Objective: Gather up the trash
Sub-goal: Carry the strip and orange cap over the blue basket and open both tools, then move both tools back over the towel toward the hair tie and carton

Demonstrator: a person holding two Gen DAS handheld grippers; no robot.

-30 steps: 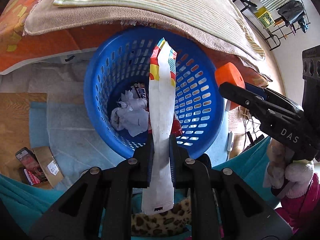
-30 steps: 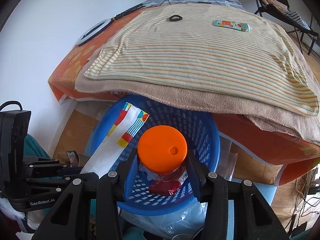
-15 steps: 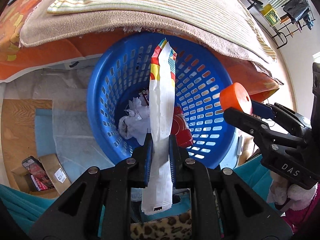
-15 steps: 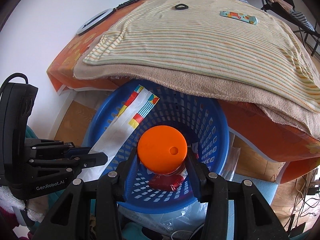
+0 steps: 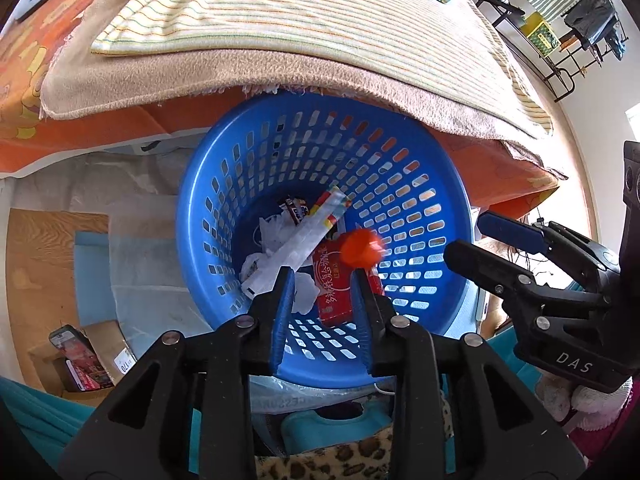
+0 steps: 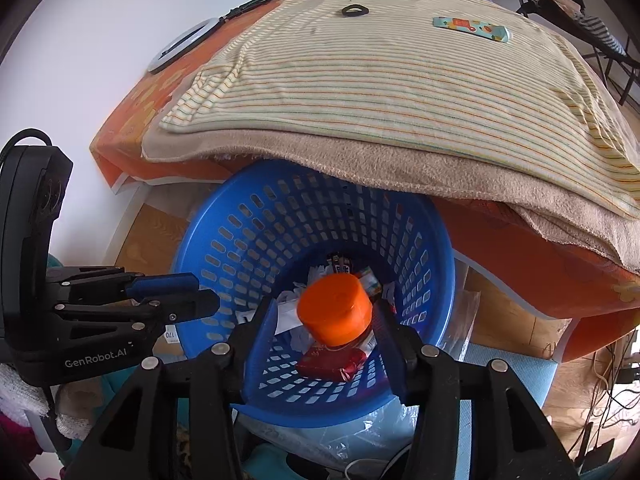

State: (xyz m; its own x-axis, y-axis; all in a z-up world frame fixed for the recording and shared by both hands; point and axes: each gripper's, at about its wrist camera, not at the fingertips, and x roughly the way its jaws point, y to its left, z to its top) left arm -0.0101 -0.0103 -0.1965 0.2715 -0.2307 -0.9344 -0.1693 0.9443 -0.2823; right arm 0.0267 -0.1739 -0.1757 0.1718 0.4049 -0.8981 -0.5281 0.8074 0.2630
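Observation:
A blue plastic basket (image 5: 424, 216) stands on the floor against the bed; it also shows in the right wrist view (image 6: 224, 256). My left gripper (image 5: 324, 276) is open above it, and the long white wrapper (image 5: 296, 244) lies in the basket on crumpled paper and a red packet (image 5: 332, 284). My right gripper (image 6: 326, 316) is open over the basket. The orange cap (image 6: 334, 314) is blurred between its fingers, loose and falling; it also shows in the left wrist view (image 5: 360, 250). The right gripper (image 5: 496, 248) shows at the right of the left wrist view.
The bed with a striped cloth (image 6: 400, 80) and a beige blanket (image 5: 280, 68) overhangs the basket's far rim. A colourful flat wrapper (image 6: 472, 28) and a black ring (image 6: 354, 10) lie on the cloth. A small box with a phone (image 5: 80, 356) sits on the floor at left.
Both grippers have opened. The white wrapper has dropped from my left gripper into the basket, and the orange cap has left my right gripper and is falling.

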